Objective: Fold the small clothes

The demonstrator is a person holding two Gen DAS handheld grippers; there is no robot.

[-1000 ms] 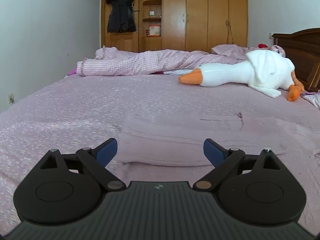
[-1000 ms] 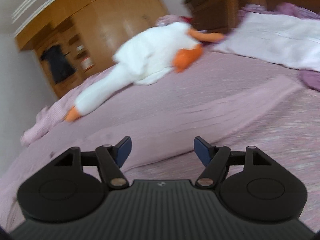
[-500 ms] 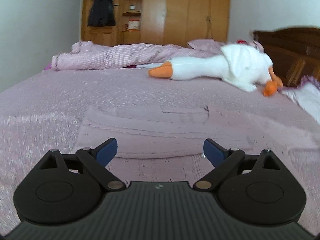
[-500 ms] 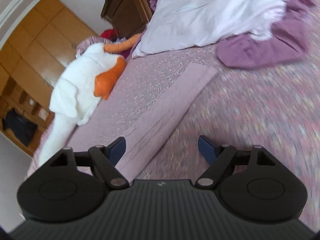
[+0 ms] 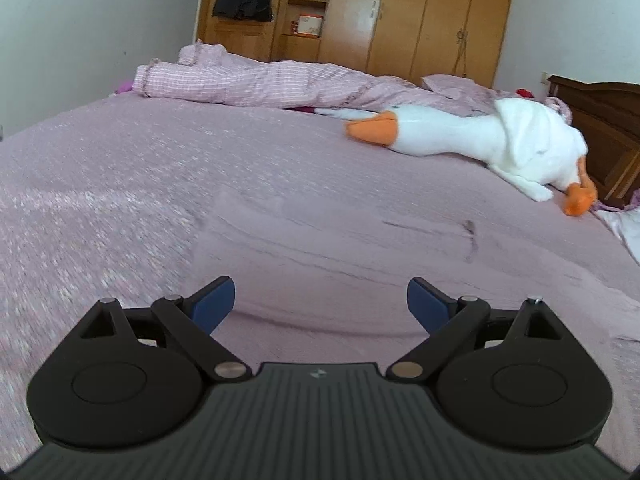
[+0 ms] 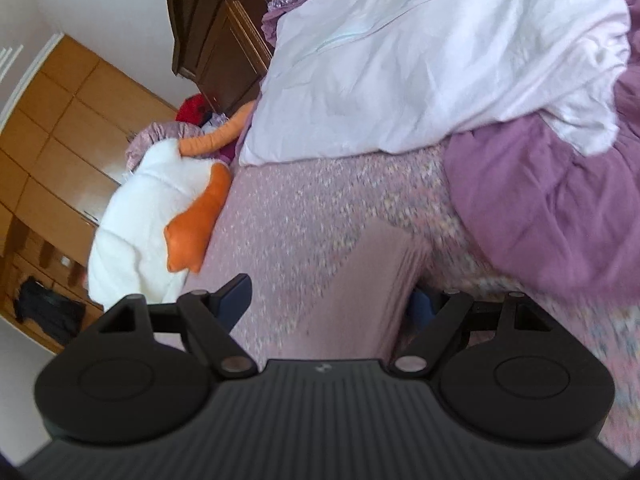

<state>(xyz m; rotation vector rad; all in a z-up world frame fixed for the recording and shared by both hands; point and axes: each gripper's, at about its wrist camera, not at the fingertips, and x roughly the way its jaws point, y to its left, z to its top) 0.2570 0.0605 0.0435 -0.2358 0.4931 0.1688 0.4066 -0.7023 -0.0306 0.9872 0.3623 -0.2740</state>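
A pale pink garment (image 5: 340,256) lies flat on the pink bedspread (image 5: 120,168), folded into a long band. My left gripper (image 5: 320,306) hovers open over its near left part, with nothing between the blue pads. In the right wrist view the garment's narrow end (image 6: 372,280) runs between the fingers of my right gripper (image 6: 332,302), which is open and tilted. Its right fingertip (image 6: 422,306) sits partly hidden behind the cloth's edge.
A white plush goose (image 5: 480,140) with an orange beak lies across the far side of the bed. A checked pink quilt (image 5: 248,84) is bunched at the far edge. A white pillow (image 6: 420,60) and a purple cloth (image 6: 552,208) lie near the dark headboard (image 6: 216,32). Wooden wardrobes (image 5: 400,12) stand behind.
My left gripper has come closer over the garment and turned left. My right gripper has rolled and moved to the garment's end, which now lies between its fingers.
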